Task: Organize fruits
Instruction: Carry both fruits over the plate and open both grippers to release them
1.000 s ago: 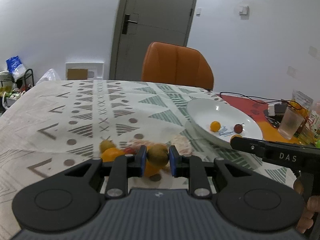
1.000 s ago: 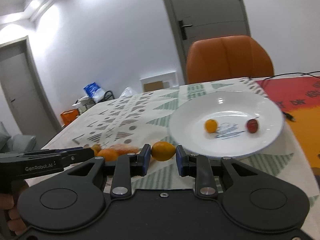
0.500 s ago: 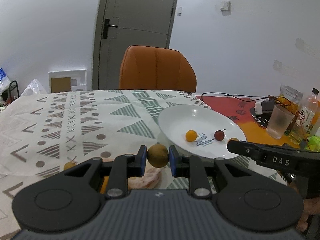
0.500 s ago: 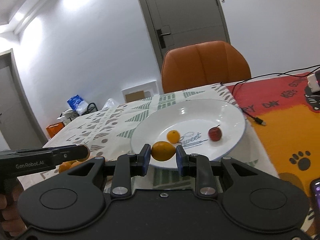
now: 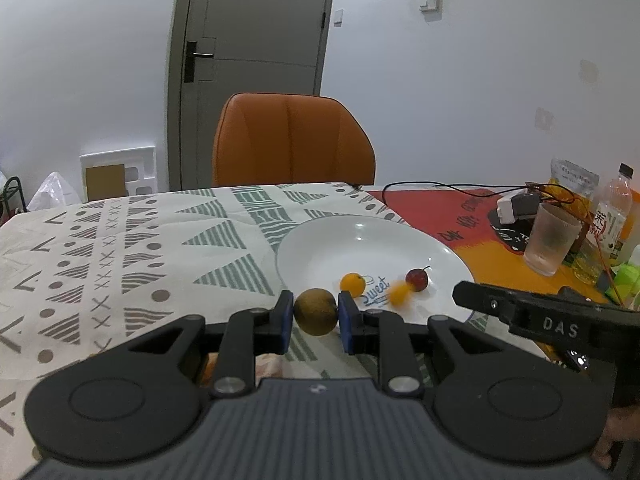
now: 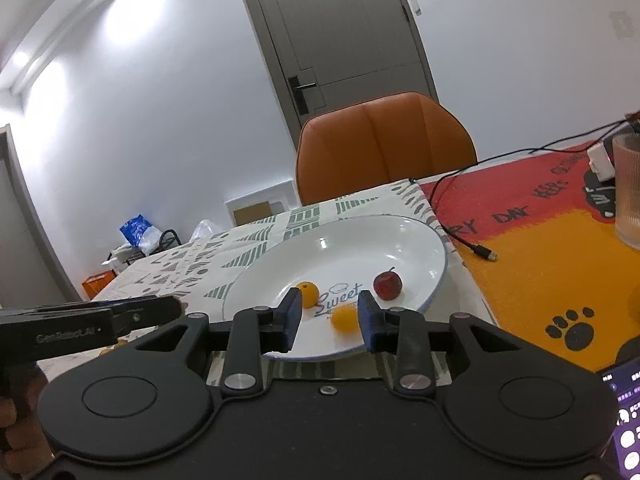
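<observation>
**Brown fruit waiting in the left jaws as an orange one is dropping onto the plate**

The left gripper [image 5: 316, 322] is pinching a small round brown fruit [image 5: 315, 311] across its middle, jaws narrowed onto its sides, and is holding it level just short of the near rim of the white plate [image 5: 320, 240]. It looks light and firm-skinned, but smooth and round, so I judge it would roll or squirt out under an off-centre squeeze; gripping across the widest part, as here, seems right, and gently.

The right gripper [image 6: 329, 316] is hovering over the plate's near edge with its jaws standing wide apart and nothing between them. Below them a blurred orange fruit [image 6: 344, 319] is lying or tumbling on the plate, beside a small orange [image 6: 307, 294] and a red stemmed fruit [image 6: 387, 285]. Both tools are pointing across the desk [image 5: 120, 248] toward the orange chair [image 5: 294, 140], tilted slightly downward.
</observation>
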Motion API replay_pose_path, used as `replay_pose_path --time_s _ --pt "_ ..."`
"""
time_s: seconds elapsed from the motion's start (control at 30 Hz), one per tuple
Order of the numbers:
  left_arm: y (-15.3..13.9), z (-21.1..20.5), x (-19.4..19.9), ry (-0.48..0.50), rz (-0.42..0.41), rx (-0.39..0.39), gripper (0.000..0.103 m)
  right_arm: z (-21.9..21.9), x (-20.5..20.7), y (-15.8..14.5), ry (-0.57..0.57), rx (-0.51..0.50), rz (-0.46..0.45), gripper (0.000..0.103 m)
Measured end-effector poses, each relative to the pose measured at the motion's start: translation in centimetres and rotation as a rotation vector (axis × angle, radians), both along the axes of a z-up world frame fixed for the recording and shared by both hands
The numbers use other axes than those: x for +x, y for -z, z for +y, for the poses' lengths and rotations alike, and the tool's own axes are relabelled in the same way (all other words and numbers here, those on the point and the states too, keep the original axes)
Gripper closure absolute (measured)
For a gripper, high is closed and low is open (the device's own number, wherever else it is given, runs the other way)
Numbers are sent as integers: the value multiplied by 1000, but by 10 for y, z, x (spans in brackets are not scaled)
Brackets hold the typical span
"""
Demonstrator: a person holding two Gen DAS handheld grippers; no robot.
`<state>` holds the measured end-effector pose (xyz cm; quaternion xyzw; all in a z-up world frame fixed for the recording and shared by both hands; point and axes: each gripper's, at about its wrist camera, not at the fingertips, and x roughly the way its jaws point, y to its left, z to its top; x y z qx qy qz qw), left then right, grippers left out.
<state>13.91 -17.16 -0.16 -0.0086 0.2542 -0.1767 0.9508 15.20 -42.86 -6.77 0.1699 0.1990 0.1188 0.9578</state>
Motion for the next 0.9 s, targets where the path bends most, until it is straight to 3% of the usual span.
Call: replay_pose_path --time_s 0.77,0.9 --pt "-4 -37 26 54 -6 16 80 -17 -5 14 1 57 29 71" --pt "-6 -38 27 47 -10 21 76 -17 -5 13 10 54 27 65"
